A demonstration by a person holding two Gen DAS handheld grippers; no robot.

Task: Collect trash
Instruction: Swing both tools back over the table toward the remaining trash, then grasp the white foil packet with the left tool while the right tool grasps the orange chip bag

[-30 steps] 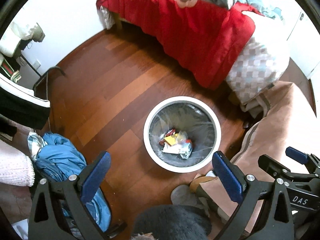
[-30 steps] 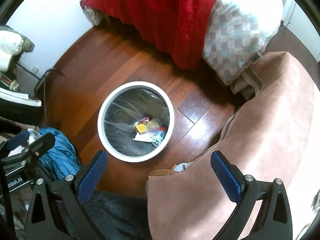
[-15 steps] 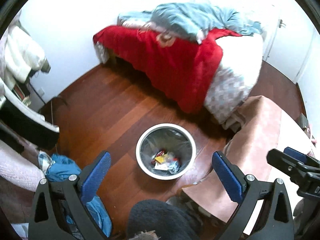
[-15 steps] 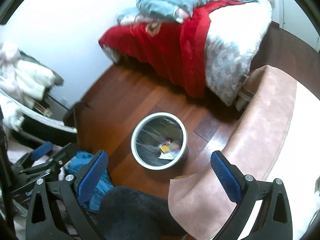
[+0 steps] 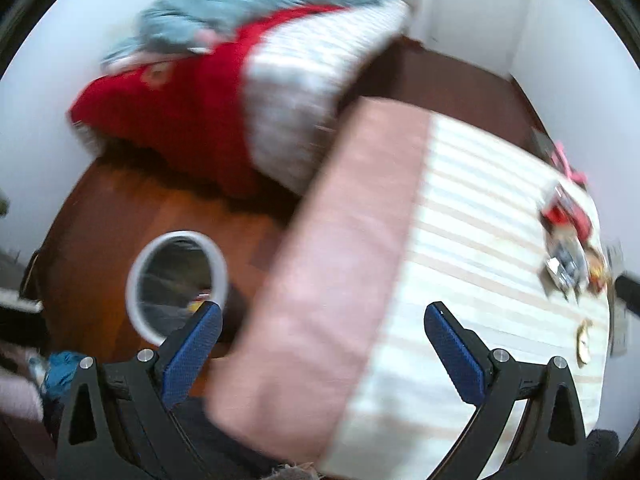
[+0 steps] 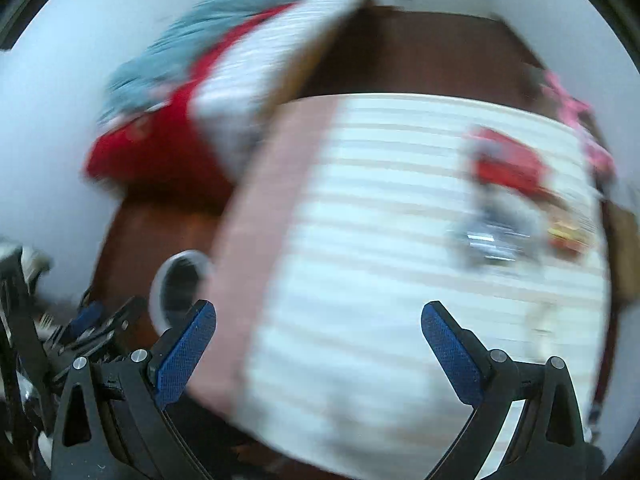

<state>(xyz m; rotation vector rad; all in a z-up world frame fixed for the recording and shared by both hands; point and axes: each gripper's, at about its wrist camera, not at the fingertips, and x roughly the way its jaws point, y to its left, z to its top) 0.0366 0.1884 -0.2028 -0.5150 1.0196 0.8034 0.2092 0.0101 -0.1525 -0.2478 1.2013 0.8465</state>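
Observation:
A white-rimmed trash bin (image 5: pixel 176 280) with a clear liner stands on the wooden floor at the left; it also shows in the right wrist view (image 6: pixel 180 284). A pile of wrappers (image 5: pixel 568 248), red, silver and yellow, lies on the striped tabletop at the far right; it shows blurred in the right wrist view (image 6: pixel 516 200). My left gripper (image 5: pixel 322 344) is open and empty above the table's pink edge. My right gripper (image 6: pixel 318 344) is open and empty above the striped top. The left gripper (image 6: pixel 92 328) shows at the lower left of the right wrist view.
A table with a pink cloth side (image 5: pixel 336 264) and a striped top (image 5: pixel 480 216) fills the foreground. A bed with red and blue-grey covers (image 5: pixel 208 92) stands behind. Blue clothing (image 5: pixel 60 364) lies on the floor at left. A small round object (image 5: pixel 584 344) lies on the tabletop.
Both grippers have swung up and to the right, away from the bin, so the striped tabletop and its wrappers have come into view. Both stay open and empty.

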